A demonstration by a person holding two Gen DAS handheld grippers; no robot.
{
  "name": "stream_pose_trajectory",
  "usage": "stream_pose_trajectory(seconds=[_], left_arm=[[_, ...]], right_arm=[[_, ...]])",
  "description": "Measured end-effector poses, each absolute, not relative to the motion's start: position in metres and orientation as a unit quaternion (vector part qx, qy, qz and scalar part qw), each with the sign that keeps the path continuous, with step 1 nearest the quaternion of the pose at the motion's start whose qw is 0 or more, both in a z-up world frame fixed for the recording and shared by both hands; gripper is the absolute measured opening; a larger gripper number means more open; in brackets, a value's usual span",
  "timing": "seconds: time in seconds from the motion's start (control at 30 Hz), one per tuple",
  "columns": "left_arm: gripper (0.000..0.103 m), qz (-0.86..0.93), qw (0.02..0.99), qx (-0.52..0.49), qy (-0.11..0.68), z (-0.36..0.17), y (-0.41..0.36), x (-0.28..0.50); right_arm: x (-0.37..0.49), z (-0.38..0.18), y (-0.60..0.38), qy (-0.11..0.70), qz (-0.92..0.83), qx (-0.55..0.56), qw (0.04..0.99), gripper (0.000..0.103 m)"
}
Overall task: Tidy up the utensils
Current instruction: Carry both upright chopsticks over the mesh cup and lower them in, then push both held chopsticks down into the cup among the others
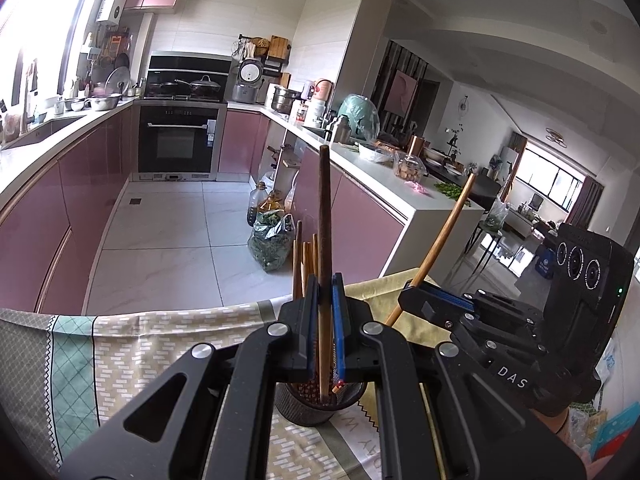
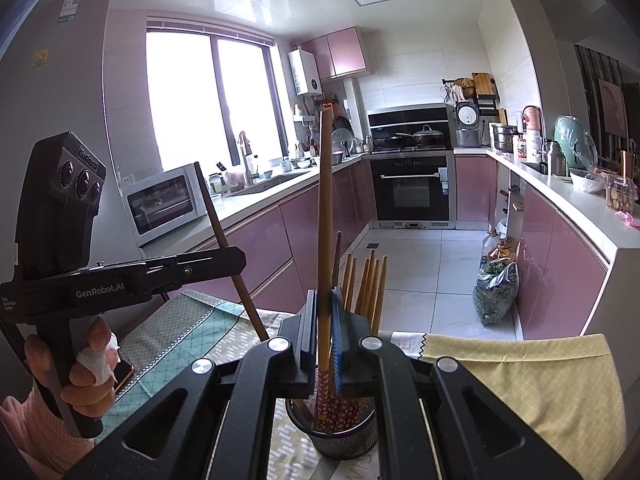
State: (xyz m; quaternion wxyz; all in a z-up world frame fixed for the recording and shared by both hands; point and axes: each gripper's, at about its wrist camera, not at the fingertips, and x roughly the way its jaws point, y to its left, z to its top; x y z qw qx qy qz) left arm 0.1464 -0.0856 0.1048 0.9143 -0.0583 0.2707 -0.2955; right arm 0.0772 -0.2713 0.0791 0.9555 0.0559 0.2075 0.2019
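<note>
Left gripper (image 1: 325,280) clamped on a dark chopstick (image 1: 324,216); right gripper (image 2: 323,296) clamped on a lighter chopstick (image 2: 325,216). Both sticks stand upright, their lower ends inside the mesh holder (image 2: 332,436) directly below the jaws, on the tablecloth (image 1: 152,344).

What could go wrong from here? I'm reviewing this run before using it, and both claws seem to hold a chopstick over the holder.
1. The mesh holder looks light; a chopstick pushed in at a slant could tip it.
2. The left claw and right claw sit close together above it, so they may collide.
3. The dark chopstick and light chopstick are pinched near their lower ends, so each could swing and knock those already inside.
</note>
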Motion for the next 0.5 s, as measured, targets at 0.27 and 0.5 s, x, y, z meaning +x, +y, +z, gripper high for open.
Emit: stream_pose_trajectory(seconds=[0.27, 0.5], left_arm=[[0.007, -0.293, 0.913, -0.056, 0.279, 0.102, -0.090, 0.154], [0.007, -0.292, 0.913, -0.049, 0.281, 0.096, -0.089, 0.154]], right_arm=[[0.082, 0.076, -0.270, 0.216, 0.202, 0.055, 0.954, 0.006], [0.089, 0.073, -0.271, 0.223, 0.199, 0.057, 0.953, 0.006]])
